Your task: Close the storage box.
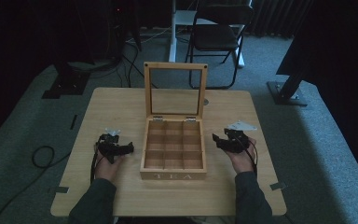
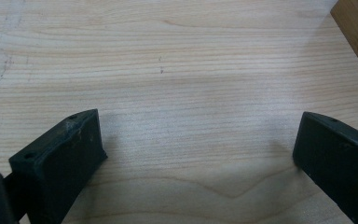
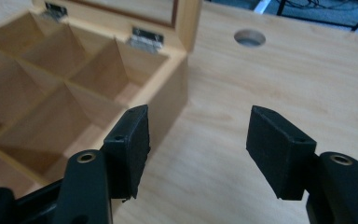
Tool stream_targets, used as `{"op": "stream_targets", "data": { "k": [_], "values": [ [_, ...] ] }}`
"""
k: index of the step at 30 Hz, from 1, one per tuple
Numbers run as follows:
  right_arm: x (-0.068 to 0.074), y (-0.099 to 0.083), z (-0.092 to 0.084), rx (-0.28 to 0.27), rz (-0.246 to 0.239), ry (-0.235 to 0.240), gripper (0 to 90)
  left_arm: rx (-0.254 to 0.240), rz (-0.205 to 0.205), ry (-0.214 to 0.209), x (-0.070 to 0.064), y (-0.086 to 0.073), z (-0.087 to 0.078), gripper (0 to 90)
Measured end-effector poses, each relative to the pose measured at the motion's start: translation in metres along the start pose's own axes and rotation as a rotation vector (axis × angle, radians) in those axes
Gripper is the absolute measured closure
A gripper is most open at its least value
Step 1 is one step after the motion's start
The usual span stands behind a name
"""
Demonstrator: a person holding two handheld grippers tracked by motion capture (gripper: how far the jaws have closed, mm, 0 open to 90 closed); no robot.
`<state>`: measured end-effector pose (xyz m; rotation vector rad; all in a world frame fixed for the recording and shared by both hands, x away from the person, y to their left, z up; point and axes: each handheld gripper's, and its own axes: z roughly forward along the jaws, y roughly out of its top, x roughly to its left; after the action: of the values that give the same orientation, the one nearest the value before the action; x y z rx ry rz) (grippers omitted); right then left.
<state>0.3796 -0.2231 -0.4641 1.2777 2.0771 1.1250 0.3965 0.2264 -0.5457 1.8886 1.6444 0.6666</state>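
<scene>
Nearest me, my sleeves come in over the front edge of the wooden table. My left hand holds the left gripper just left of the tea box, jaws spread wide with nothing between them; in the left gripper view they hang over bare wood grain, with a corner of the box at the upper right. My right hand holds the right gripper just right of the box, jaws likewise wide apart and empty, grey three-cornered plate on top.

Between the two grippers sits the wooden tea box, "TEA" on its front wall, divided into nine compartments, all empty as far as I can see. In the right gripper view, one jaw overlaps the box's side wall; whether it touches, I cannot tell.

Behind the compartments the glass-paned lid stands upright on two metal hinges. A round hole in the tabletop lies beyond the lid.

Farther off: grey carpet, a black folding chair, cables on the floor.
</scene>
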Motion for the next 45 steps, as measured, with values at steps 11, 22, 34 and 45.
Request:
{"op": "stream_targets", "data": {
  "k": [11,22,34,45],
  "values": [
    [0.009,0.036,0.006,-0.035,-0.050,-0.003,43.0,-0.001,-0.001,0.000,0.000,0.000,0.000,1.6],
    [0.008,0.062,0.017,-0.074,-0.003,0.034,44.8,-0.003,0.000,0.000,0.000,0.000,0.000,1.6],
    [0.007,0.086,0.033,-0.095,0.032,0.066,45.4,-0.001,0.001,0.000,0.000,0.000,0.000,1.6],
    [0.004,0.114,0.057,-0.084,0.052,0.074,36.7,-0.001,0.000,0.000,0.000,0.000,0.000,1.6]
  ]
}}
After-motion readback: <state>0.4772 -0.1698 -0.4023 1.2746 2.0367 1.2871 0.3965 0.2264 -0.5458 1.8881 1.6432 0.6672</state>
